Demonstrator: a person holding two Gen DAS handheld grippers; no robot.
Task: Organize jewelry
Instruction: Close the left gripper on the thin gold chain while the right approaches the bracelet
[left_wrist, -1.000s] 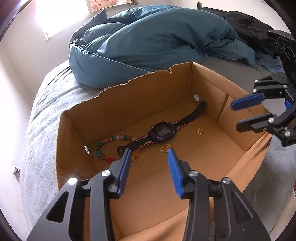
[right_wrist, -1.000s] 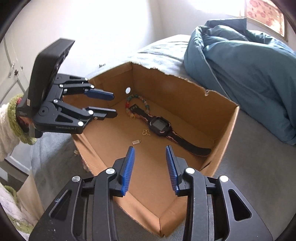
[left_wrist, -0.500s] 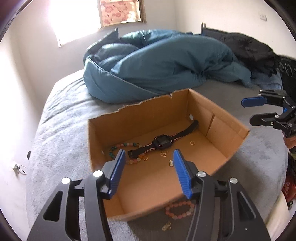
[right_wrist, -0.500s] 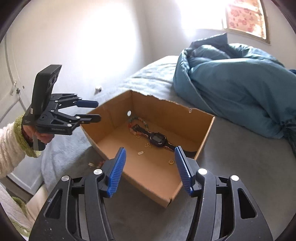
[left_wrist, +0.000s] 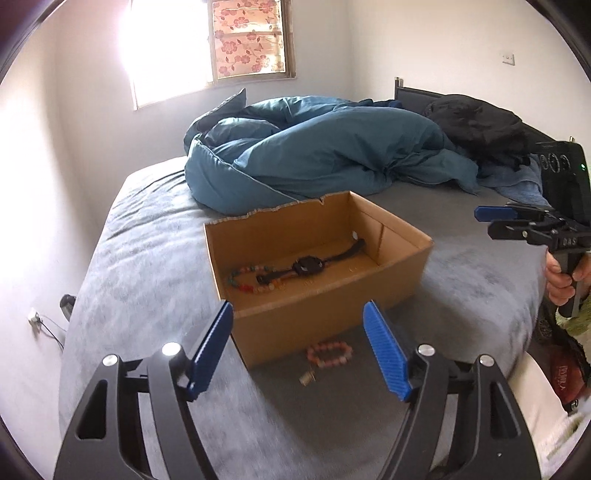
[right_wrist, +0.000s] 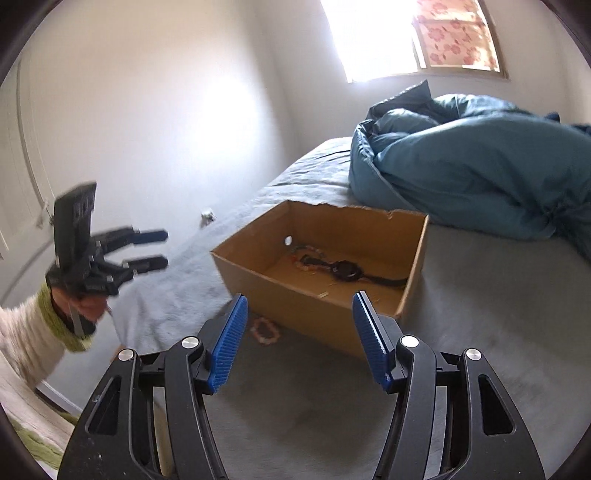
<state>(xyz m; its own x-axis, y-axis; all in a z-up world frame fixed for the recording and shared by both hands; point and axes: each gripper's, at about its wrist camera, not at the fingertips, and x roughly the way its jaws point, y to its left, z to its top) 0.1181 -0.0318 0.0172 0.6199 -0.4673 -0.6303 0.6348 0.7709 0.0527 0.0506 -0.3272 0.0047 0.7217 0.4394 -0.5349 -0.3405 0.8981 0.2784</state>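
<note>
An open cardboard box (left_wrist: 314, 325) sits on the grey bed. Inside lie a black watch (left_wrist: 308, 266), a multicoloured bead bracelet (left_wrist: 240, 278) and small gold pieces. On the sheet in front of the box are a pink bead bracelet (left_wrist: 330, 353) and a small gold piece (left_wrist: 306, 378). My left gripper (left_wrist: 297, 308) hovers back from the box, its jaws opening with nothing between them. My right gripper (right_wrist: 301, 297) is also held back from the box (right_wrist: 295, 295), jaws opening and empty. Each one shows in the other's view: the right gripper (left_wrist: 484, 222) and the left gripper (right_wrist: 165, 248).
A bunched blue duvet (left_wrist: 325, 155) fills the far side of the bed behind the box. Black clothing (left_wrist: 476, 125) lies at the back right. A white wall runs along the bed's left side. A hand with a green-cuffed sleeve (right_wrist: 55, 325) holds the left gripper.
Both grippers have drawn back and up from over the box, and their jaws have widened. The pink bracelet and gold piece in front of the box have come into view.
</note>
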